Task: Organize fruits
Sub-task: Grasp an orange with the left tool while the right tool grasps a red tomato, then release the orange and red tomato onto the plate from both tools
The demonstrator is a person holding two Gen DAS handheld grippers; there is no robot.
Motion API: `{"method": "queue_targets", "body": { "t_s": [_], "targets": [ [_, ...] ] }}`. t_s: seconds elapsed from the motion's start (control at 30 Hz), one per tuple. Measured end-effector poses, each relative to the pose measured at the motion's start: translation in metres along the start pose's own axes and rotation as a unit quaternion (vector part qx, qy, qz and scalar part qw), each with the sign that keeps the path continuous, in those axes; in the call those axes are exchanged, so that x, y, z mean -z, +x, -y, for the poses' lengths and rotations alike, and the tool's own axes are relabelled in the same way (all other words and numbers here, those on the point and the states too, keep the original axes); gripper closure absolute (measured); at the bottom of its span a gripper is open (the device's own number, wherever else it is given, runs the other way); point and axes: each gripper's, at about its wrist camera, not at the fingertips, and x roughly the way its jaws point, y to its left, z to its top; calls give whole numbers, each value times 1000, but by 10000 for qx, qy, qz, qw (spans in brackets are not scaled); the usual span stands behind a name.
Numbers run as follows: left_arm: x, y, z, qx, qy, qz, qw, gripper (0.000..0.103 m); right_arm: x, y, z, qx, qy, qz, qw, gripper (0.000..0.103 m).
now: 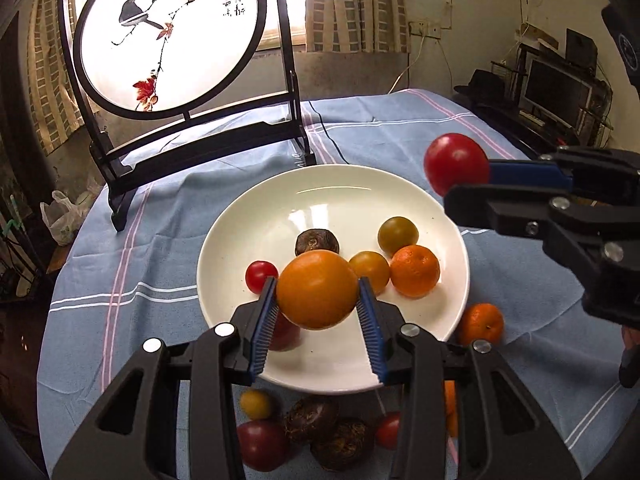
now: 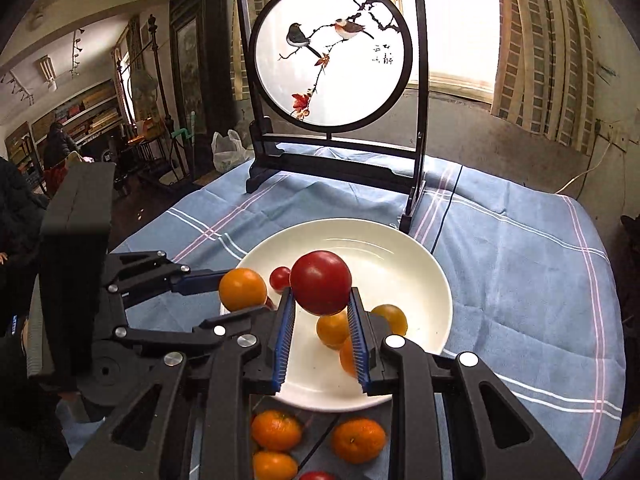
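Fruits are split between the cloth and the plate right now, plus one in each of your grippers. Closest to you in the left wrist view, a few pieces sit on the blue tablecloth (image 1: 168, 264) half hidden under the gripper body: a small yellow tomato (image 1: 256, 403), a dark red tomato (image 1: 260, 444) and two brown wrinkly things (image 1: 316, 432) I can't really identify. In the right wrist view, three mandarins (image 2: 358, 440) sit just short of the plate, also partly cut off by the frame of the tool.

Your left gripper (image 1: 318, 312) is clamped on an orange-coloured tomato (image 1: 318, 289), held above the near side of the white plate (image 1: 248, 216). Your right gripper (image 2: 322, 312) is squeezing a big red tomato (image 2: 321, 282), also held above the plate; from the left camera it comes in from the right edge.

On the plate itself: a small red cherry tomato (image 1: 261, 277), a brown wrinkly fruit (image 1: 316, 240), a greenish tomato (image 1: 398, 234), a yellow-orange tomato (image 1: 370, 270) partly behind your left fingers, and a mandarin (image 1: 415, 271). One more mandarin (image 1: 480, 324) sits on the cloth touching the plate's right rim.

Further back, a black-framed round screen with painted birds (image 2: 334, 56) stands on the cloth, backlit by the window, so the rest of the room is pretty murky.
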Motion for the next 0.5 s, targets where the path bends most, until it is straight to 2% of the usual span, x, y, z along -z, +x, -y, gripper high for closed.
{"method": "queue_targets", "body": {
  "t_s": [0.1, 0.5],
  "targets": [
    [0, 10, -1, -138, 49, -28, 9999, 64, -5, 15, 2, 25, 30, -92, 9999, 77],
    [1, 34, -3, -284, 73, -200, 9994, 64, -9, 57, 8, 137, 118, -408, 9990, 76]
  ]
}}
